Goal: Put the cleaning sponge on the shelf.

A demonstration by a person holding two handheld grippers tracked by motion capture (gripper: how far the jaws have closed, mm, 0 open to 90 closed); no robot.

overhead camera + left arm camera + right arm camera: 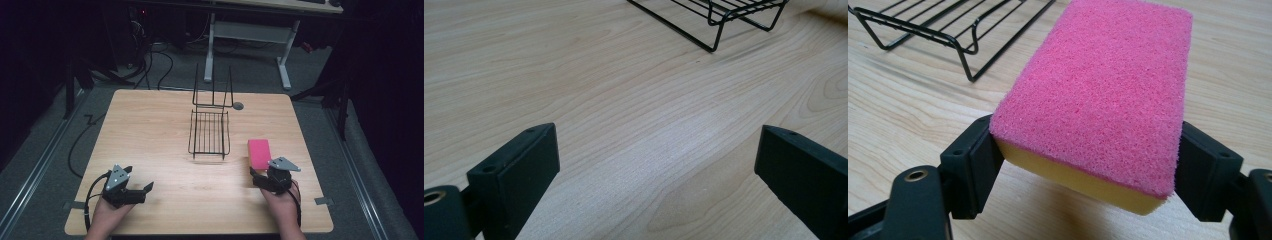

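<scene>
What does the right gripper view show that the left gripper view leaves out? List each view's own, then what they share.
Right gripper view alone: a pink sponge with a yellow underside, clamped between the right gripper's black jaws, its near end lifted off the wood.

Left gripper view alone: the left gripper with its jaws wide apart and nothing between them, just bare wood.

Both: the light wooden table and a corner of the black wire rack at the top of the frame.
</scene>
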